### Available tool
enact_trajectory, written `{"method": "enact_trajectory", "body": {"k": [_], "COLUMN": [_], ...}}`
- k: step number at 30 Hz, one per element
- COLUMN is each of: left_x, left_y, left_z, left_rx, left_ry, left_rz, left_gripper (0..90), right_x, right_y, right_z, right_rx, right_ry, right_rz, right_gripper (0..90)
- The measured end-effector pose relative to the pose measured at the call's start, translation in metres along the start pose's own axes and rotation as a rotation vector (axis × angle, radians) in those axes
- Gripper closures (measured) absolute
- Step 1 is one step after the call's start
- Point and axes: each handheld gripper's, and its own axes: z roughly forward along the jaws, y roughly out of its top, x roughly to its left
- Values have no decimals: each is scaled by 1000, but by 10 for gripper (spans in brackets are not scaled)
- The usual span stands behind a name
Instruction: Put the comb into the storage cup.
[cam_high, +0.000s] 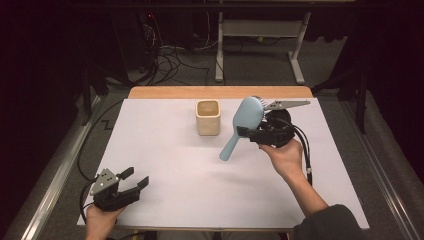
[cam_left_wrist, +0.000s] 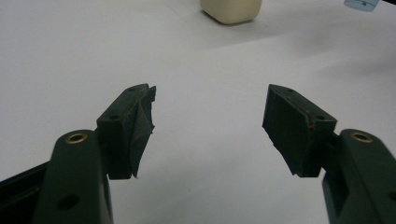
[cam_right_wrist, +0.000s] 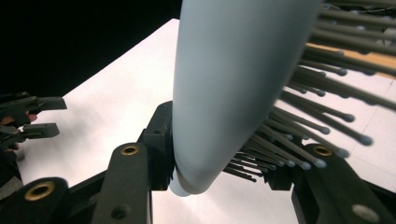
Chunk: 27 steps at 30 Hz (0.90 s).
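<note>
High view: we see the right tongs (cam_high: 248, 133) clenched on a blue hairbrush (cam_high: 242, 124), held above the bench (cam_high: 165, 150) just right of the cream cup (cam_high: 208, 117), handle slanting down toward us; left tongs (cam_high: 134, 180) sit released, well apart from the cup, near the bench's front-left edge. Left gripper view: we see the jaws spread wide with nothing between, cup (cam_left_wrist: 230, 10) far ahead. Right gripper view: we see the pads (cam_right_wrist: 161, 144) squeezing the brush (cam_right_wrist: 224, 88) at its head, bristles to the right.

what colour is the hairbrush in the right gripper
Light blue hairbrush, with dark grey bristles; clearest in the high view.
</note>
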Motion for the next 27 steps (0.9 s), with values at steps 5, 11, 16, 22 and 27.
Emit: {"method": "enact_trajectory", "body": {"k": [5, 11, 16, 22, 27], "left_x": [0, 1, 1, 2, 2], "left_y": [0, 0, 0, 0, 0], "left_z": [0, 0, 0, 0, 0], "left_rx": [1, 0, 0, 0, -1], "left_ry": [0, 0, -2, -3, -2], "left_rz": [2, -1, -2, -4, -7], "left_gripper": [338, 338, 338, 338, 338], "right_x": [-1, -1, -2, -3, -2], "right_y": [6, 14, 20, 26, 32], "right_z": [2, 4, 7, 9, 9], "right_rx": [-3, -6, -2, -3, 3], "right_ry": [-7, -21, -32, -44, -59], "right_rz": [-5, -14, -15, -19, -34], "right_gripper": [551, 551, 551, 550, 549]}}
